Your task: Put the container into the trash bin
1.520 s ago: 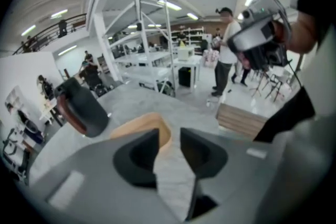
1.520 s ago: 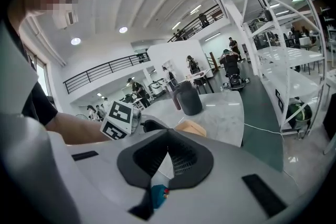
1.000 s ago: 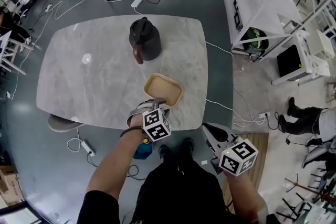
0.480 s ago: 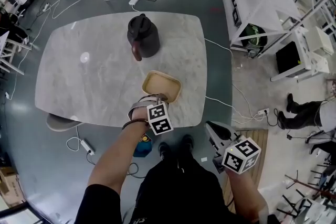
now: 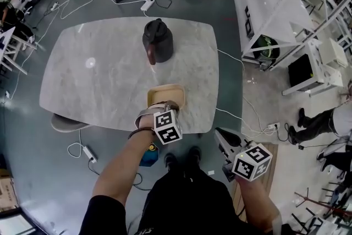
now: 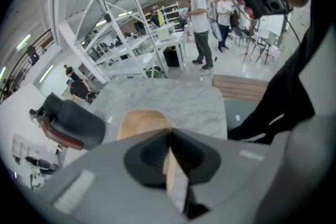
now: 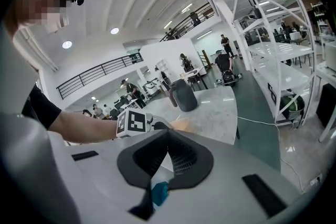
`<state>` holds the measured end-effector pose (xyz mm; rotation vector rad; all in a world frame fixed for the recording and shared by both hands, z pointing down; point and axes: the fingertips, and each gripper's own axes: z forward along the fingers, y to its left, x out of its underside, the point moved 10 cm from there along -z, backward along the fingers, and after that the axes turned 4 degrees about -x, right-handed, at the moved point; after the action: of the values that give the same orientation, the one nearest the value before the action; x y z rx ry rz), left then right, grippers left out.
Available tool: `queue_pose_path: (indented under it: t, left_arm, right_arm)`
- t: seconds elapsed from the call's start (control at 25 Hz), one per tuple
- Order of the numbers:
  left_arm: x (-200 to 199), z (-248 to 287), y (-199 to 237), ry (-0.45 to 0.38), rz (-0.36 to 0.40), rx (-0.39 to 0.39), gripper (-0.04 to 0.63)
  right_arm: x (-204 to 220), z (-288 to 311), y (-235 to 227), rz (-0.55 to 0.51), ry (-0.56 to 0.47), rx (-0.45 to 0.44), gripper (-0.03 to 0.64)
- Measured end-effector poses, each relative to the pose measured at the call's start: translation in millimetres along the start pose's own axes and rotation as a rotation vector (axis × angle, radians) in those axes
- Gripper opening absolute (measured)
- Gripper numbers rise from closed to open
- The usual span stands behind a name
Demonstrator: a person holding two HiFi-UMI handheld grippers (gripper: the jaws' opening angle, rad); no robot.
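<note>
A shallow tan container (image 5: 166,93) lies on the marble table (image 5: 99,74) near its front edge. My left gripper (image 5: 163,106) reaches down onto the container's near rim. In the left gripper view the container (image 6: 137,122) shows beyond the left gripper (image 6: 169,135), whose jaws are closing with the thin tan rim pinched between the pads. My right gripper (image 5: 221,137) hangs off the table's front right corner over the floor. The right gripper view shows the right gripper (image 7: 168,138) shut with nothing in it. A black lidded vessel with a brown handle (image 5: 158,41) stands further back on the table.
A dark bin with a green lining (image 5: 268,42) sits under the white shelving at the right. A teal object (image 5: 148,156) lies on the floor by the person's feet. Cables and power strips trail round the table. People stand in the background.
The left gripper's jaws have closed onto the container's near rim. The right gripper has stayed where it was.
</note>
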<state>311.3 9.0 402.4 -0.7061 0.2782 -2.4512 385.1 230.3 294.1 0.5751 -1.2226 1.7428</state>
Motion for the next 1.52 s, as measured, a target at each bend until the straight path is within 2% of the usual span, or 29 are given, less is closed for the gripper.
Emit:
queue_pose_path:
  t: [0.4, 0.68, 1.0, 1.28, 1.52]
  left_arm:
    - [13.9, -59.3, -2.0, -0.071, -0.168, -0.098, 0.017]
    - [39.8, -100.3, -10.5, -0.041, -0.282, -0.185, 0.017]
    - [89.0, -139.3, -35.2, 0.012, -0.455, -0.28, 0.017]
    - [136.0, -177.9, -63.4, 0.026, -0.579, -0.348, 0.017]
    - [179.5, -181.6, -99.1, 0.06, -0.67, -0.349, 0.017]
  right_arm:
    - [-5.6, 18.2, 17.0, -0.046, 0.052, -0.089, -0.006]
    - [-17.5, 58.0, 29.1, -0.1, 0.12, -0.228, -0.006]
    - [-11.4, 113.3, 66.6, -0.178, 0.234, -0.418, -0.006]
    - [-3.2, 142.2, 108.9, -0.206, 0.29, -0.476, -0.006]
    - [22.1, 173.7, 149.0, -0.255, 0.374, -0.553, -0.006]
